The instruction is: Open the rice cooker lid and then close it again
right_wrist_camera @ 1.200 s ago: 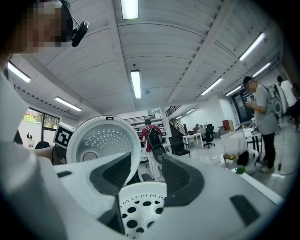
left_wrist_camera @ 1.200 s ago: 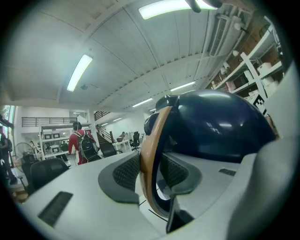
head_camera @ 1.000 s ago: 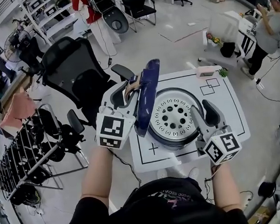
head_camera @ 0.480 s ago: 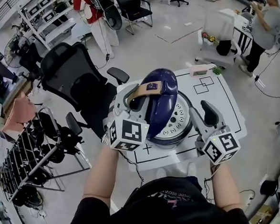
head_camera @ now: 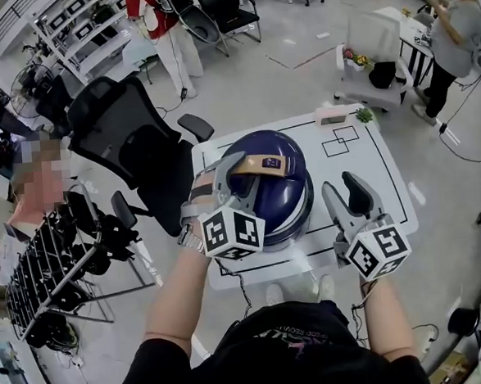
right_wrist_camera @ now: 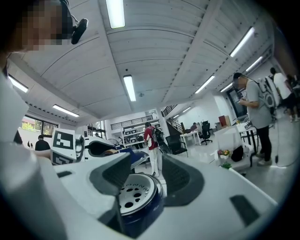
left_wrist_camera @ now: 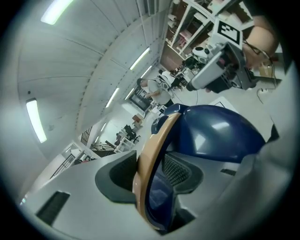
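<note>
At table centre: rice cooker (head_camera: 295,212) stands on the white table (head_camera: 387,177), inside the black marked rectangle. The navy lid (head_camera: 265,189) is lowered over the body, with the tan handle (head_camera: 265,165) lying across its crown.
Step in hand: closing. The lid is judged not yet latched, because the right gripper view shows its perforated inner plate (right_wrist_camera: 136,194) exposed on the 3 o'clock side.
Left gripper (head_camera: 231,179): at 9 o'clock of the cooker. Its jaws are part-open and have just been opening. The tan handle stands between them, but the pads appear slack on it, with no firm clamp.
Right gripper (head_camera: 345,190): at 4 o'clock, just beside the cooker body, jaws apart, nothing held.
Next move: judged to call for a downward press on the lid until it catches. The left jaws should clear the handle first.
Surroundings: a pink box (head_camera: 331,116) sits at 1 o'clock near the table's far edge. A black office chair (head_camera: 125,129) is at 10 o'clock, off the table, and a wire rack (head_camera: 57,265) is at 8 o'clock on the floor.
Obstructions: none seen in the lid's path. The right jaw near the rim is a possible pinch point.
</note>
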Motion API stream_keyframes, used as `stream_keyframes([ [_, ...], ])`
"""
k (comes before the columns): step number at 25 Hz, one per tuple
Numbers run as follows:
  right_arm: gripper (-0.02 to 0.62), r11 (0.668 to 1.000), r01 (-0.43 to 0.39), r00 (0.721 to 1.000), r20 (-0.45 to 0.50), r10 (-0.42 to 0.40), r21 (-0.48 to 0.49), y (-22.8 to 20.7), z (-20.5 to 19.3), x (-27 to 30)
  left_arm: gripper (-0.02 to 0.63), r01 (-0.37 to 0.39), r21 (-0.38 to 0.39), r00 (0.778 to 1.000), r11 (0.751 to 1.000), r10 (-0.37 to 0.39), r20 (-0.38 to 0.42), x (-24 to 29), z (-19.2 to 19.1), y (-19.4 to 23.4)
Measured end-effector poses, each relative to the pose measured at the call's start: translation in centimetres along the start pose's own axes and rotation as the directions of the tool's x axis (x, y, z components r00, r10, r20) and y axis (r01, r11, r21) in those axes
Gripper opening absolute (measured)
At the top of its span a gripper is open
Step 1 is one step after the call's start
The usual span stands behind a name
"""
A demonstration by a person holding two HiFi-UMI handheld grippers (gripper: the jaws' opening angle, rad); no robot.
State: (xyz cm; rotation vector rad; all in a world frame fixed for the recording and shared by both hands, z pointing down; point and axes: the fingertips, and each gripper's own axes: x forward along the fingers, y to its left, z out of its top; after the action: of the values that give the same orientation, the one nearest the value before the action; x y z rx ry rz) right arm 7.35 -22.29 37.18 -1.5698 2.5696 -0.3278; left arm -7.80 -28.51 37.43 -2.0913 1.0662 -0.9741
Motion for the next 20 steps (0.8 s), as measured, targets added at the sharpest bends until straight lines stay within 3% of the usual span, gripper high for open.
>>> stream_keyframes([
  [8,0.198,0.999,-0.043,0.999,-0.019,0.043,0.003,-1.5,0.0,-0.7,0.167,0.007,0.134,0.997,0.991,0.004,-0.082,1.4,0.7,-3.1],
  [20,0.196,0.994,-0.106,0.993,-0.043,0.106,0.006,-2.4,-0.1,-0.3,0.169,0.017,0.239,0.988,0.971,0.021,-0.154,2.6,0.6,-5.6],
])
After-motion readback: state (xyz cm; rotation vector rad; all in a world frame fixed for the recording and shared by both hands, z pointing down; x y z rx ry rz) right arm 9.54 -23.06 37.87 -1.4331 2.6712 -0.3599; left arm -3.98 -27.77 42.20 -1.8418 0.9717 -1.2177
